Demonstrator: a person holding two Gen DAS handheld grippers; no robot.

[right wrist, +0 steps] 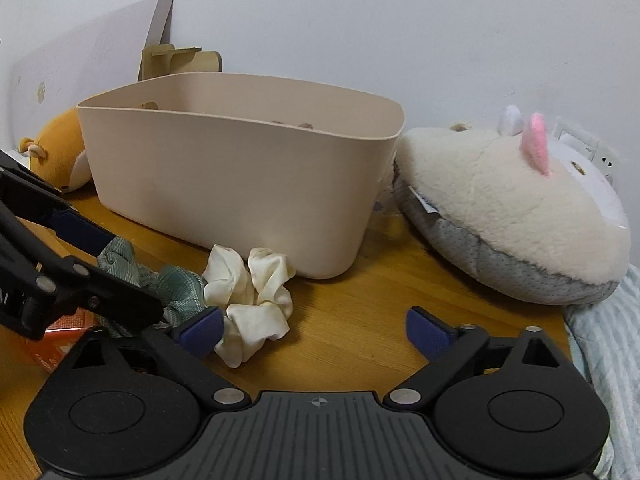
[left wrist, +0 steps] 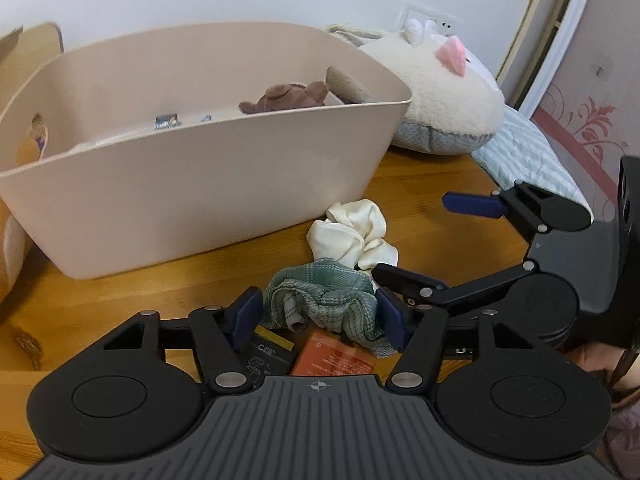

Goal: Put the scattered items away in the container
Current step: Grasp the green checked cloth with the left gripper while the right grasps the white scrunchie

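Observation:
A beige plastic bin [left wrist: 192, 184] stands on the wooden table [left wrist: 432, 184]; a brown plush toy [left wrist: 288, 98] lies inside it. The bin also shows in the right wrist view [right wrist: 240, 176]. My left gripper [left wrist: 320, 314] has its blue pads on both sides of a green plaid scrunchie [left wrist: 324, 300], closed against it. A white scrunchie [left wrist: 352, 236] lies just beyond, in front of the bin. My right gripper [right wrist: 314, 330] is open and empty, its left pad touching the white scrunchie [right wrist: 252, 300]. The green scrunchie [right wrist: 176, 288] sits left of it.
An orange packet [left wrist: 332, 356] and a black card [left wrist: 268, 354] lie under the left gripper. A large cream plush [right wrist: 504, 208] lies right of the bin, an orange plush [right wrist: 60, 152] to its left. A striped cloth [left wrist: 528, 160] lies at the table's right edge.

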